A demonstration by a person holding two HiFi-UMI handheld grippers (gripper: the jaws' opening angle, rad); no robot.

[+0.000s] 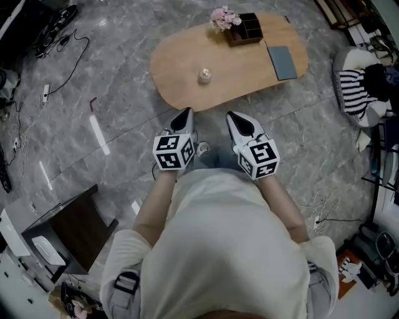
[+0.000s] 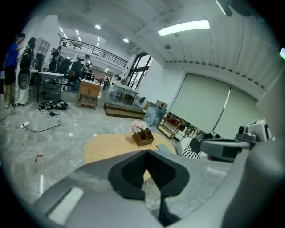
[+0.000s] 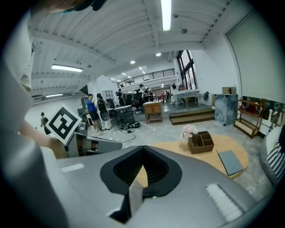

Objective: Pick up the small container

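Marble floor, then the desk: small container not yet picked; my left gripper and right gripper are pressed together, empty, well short

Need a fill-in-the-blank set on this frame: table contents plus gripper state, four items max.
1. The small container stands on the table, touched by ____ gripper.
2. The left gripper and right gripper both have their jaws ____, with nothing between them.
3. Beside the compartment box stands a bunch of pink ____.
4. In the head view, the grey pad lies at the table's ____ end.

Missing words: neither; shut; flowers; right.
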